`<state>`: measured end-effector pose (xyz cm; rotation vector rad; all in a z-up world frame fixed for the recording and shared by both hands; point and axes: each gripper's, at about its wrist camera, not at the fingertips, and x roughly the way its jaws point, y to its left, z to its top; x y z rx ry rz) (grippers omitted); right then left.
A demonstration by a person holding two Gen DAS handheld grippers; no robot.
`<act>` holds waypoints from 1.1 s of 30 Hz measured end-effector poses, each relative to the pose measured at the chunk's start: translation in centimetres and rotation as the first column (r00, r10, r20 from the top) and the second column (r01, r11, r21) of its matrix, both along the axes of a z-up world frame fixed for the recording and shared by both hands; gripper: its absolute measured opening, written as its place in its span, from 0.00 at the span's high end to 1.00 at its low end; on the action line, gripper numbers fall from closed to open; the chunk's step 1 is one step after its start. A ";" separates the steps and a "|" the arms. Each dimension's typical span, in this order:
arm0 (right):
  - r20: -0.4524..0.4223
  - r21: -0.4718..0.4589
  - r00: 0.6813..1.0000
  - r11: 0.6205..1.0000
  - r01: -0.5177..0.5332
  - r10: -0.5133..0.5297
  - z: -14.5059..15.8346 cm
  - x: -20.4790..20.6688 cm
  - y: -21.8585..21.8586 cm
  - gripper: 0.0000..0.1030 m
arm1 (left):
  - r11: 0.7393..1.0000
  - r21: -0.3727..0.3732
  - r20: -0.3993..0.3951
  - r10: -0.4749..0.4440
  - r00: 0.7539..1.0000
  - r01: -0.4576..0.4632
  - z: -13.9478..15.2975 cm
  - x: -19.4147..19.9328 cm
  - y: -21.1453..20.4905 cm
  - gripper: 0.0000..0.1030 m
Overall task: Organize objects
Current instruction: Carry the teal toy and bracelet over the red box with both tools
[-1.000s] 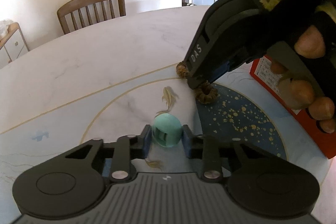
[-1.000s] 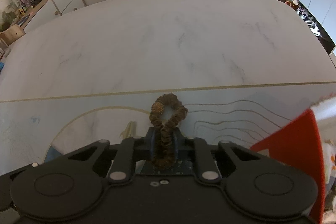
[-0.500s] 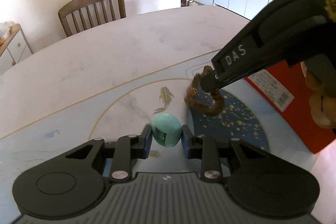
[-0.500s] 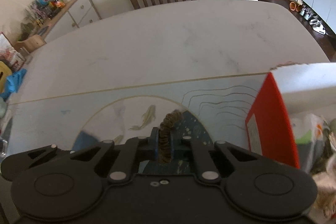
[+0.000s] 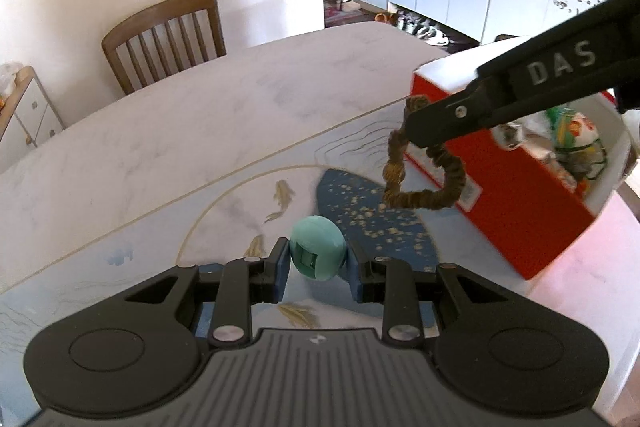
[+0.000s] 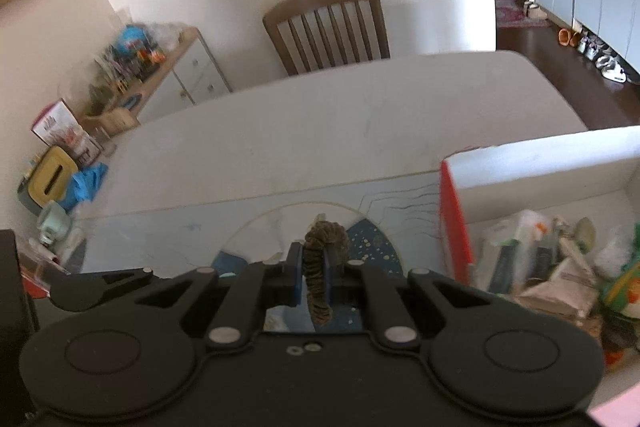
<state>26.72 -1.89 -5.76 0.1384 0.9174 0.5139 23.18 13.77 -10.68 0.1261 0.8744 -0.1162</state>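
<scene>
- While my left gripper (image 5: 318, 269) hugs the green egg toy (image 5: 317, 253) above the table (image 5: 200, 115), it has hardly moved.
- My right gripper (image 6: 313, 281) pinches the brown bead loop (image 5: 424, 183), now lifted up beside the red box (image 5: 520, 215), ready to drop in.

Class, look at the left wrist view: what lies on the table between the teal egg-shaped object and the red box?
Only the mat, its dark blue gold-speckled patch, lies between the teal egg and the red box. The brown bead loop hangs above that stretch.
</scene>
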 end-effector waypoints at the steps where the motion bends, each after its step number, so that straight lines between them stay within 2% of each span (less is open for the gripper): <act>1: 0.007 0.007 1.000 1.000 0.005 -0.005 0.4 -0.3 -0.6 0.92 | 1.000 0.001 0.005 -0.006 1.000 0.006 0.5 -0.2 -0.3 0.72; 9: 0.052 0.030 0.998 0.999 0.040 -0.041 2.5 -1.6 -5.1 0.92 | 0.999 -0.006 0.032 -0.052 0.998 0.052 3.1 -0.7 -2.9 0.72; 15: 0.065 0.035 0.995 0.997 0.074 -0.077 2.9 -1.7 -8.6 0.91 | 0.996 -0.001 0.043 -0.085 0.995 0.085 4.3 -0.1 -5.5 0.72; 33: 0.037 0.034 0.991 0.991 0.128 -0.129 0.8 -0.6 -18.7 0.91 | 0.989 0.034 0.027 -0.147 0.989 0.146 4.4 4.4 -15.1 0.72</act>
